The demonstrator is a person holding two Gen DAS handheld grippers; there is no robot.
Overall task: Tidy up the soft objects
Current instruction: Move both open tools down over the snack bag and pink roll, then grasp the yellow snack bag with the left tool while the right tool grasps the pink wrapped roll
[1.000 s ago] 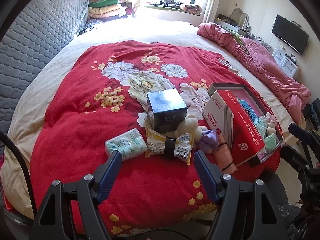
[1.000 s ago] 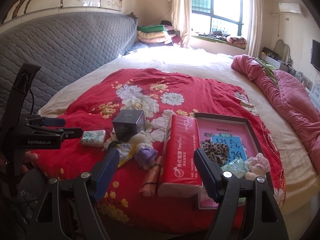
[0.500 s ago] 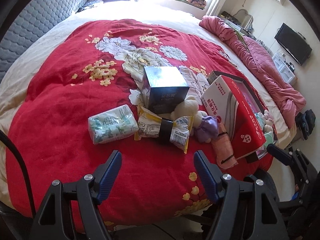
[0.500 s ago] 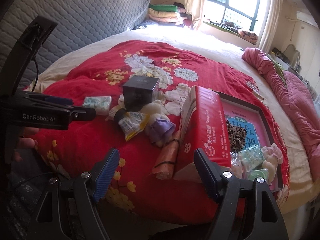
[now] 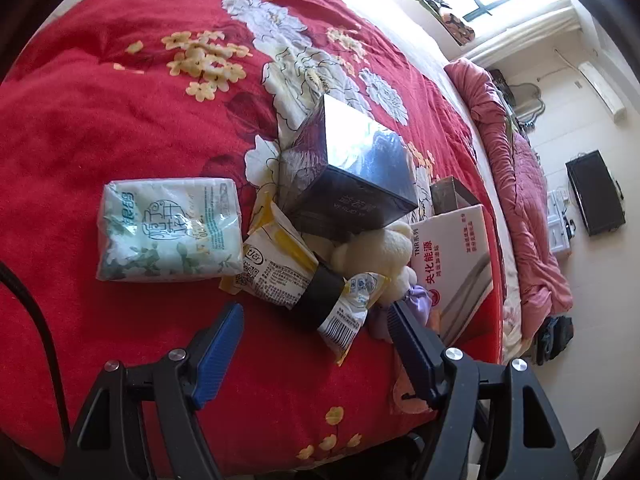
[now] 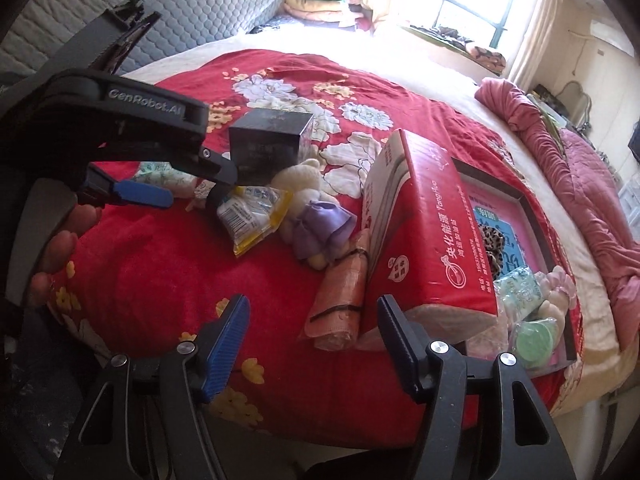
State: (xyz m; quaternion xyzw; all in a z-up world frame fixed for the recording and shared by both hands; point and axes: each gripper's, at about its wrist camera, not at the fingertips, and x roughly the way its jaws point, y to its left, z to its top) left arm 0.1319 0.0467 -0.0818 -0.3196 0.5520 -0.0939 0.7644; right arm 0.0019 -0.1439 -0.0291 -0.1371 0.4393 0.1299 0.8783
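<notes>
Soft items lie in a heap on the red floral bedspread (image 5: 100, 112). They are a green tissue pack (image 5: 168, 232), a yellow snack packet (image 5: 304, 284) with a black band, a cream plush toy (image 5: 376, 252) in purple cloth (image 6: 320, 224), and an orange rolled towel (image 6: 344, 292). My left gripper (image 5: 316, 312) is open, just short of the snack packet and holding nothing. My right gripper (image 6: 313, 302) hovers at the near end of the towel. Its jaws are closing, with the towel's end between the tips and the pads clear of it.
A dark box (image 5: 352, 176) stands behind the heap. A big red tissue pack (image 6: 424, 240) leans on a tray (image 6: 532, 216) holding a leopard scrunchie (image 6: 494, 240), a small tissue pack (image 6: 520, 288) and a pink plush (image 6: 560, 288). The left gripper (image 6: 192, 188) and a hand (image 6: 60, 248) fill the right view's left side.
Both grippers have dropped closer to the heap. The left view has rolled, so the bed now looks tilted. The right jaws stand a little narrower. The items have not moved.
</notes>
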